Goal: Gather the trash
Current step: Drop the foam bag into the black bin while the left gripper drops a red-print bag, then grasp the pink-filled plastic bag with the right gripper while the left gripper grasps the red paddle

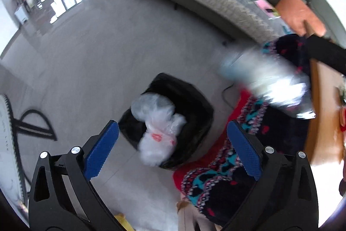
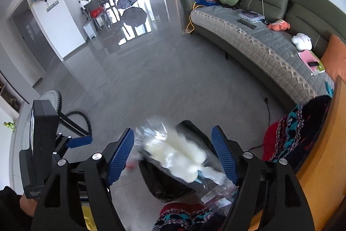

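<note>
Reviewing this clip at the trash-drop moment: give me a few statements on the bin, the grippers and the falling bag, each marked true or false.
1. The black-lined bin already holds a white plastic bag. True.
2. The left gripper is shut on a bag. False: its jaws stand wide apart with nothing between them.
3. A clear bag with white contents, motion-blurred, is between the open jaws of the right gripper, above the bin. True; whether a finger touches it cannot be told.
4. The bin stands on the sofa. False: it stands on the grey tiled floor, beside a patterned blanket.
5. Two open umbrellas stand on the floor near the window. True.
</note>
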